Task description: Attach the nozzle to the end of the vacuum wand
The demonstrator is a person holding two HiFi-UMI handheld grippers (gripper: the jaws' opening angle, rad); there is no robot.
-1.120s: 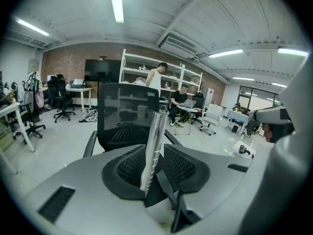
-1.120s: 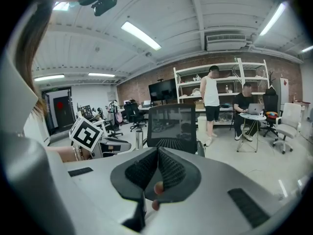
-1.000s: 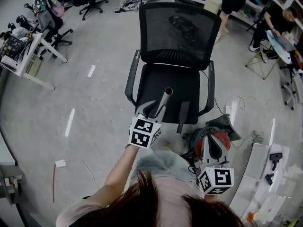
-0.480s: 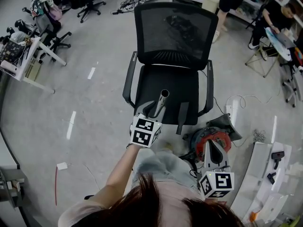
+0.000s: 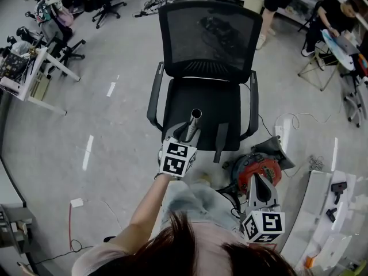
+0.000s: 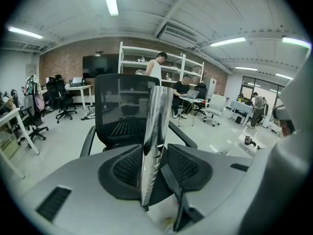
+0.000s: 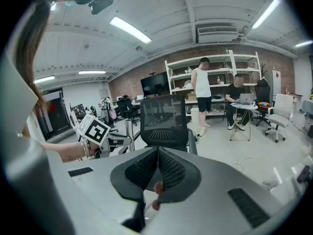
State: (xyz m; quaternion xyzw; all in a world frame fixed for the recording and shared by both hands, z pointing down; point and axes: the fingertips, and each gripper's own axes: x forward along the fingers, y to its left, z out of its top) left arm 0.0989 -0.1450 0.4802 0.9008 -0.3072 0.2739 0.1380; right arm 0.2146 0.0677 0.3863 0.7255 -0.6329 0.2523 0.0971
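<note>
Standing between the jaws of the left hand-held gripper [image 6: 154,166], the shiny vacuum wand [image 6: 155,131] points up over the seat of a black office chair [image 5: 204,39]. These jaws have just been opening and no longer press it. A dark narrow nozzle [image 5: 221,142] lies on the seat just beside. The right hand-held gripper [image 7: 157,173], jaws together and empty, hangs above a red vacuum cleaner [image 5: 246,172].
</note>
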